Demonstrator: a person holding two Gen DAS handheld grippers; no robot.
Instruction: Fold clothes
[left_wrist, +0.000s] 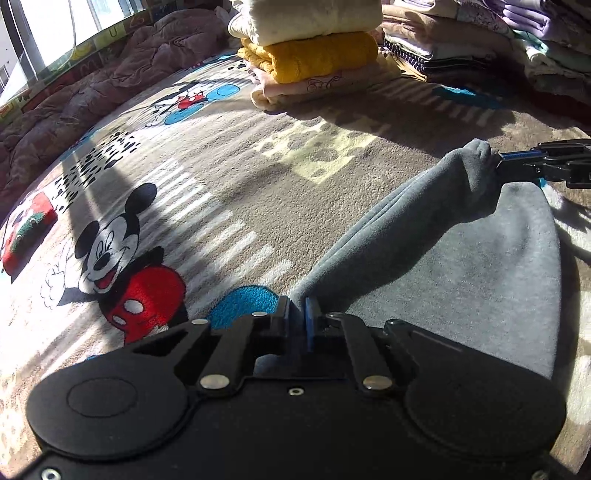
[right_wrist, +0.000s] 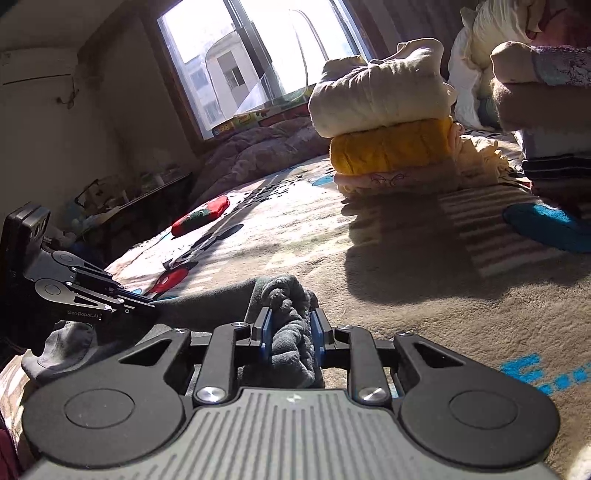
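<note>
Clamped between the blue pads of the left hand-held gripper (left_wrist: 296, 317) is one end of a grey fleece garment (left_wrist: 461, 258); the right hand-held gripper (right_wrist: 290, 332) pinches a bunched wad of its other end, so a fold of the cloth is stretched between them while the rest lies on the Mickey Mouse blanket (left_wrist: 207, 192) covering the bed. Beyond stands a stack of folded clothes (right_wrist: 384, 122), cream over mustard yellow. Sunlight from the window (right_wrist: 258, 55) stripes the blanket.
</note>
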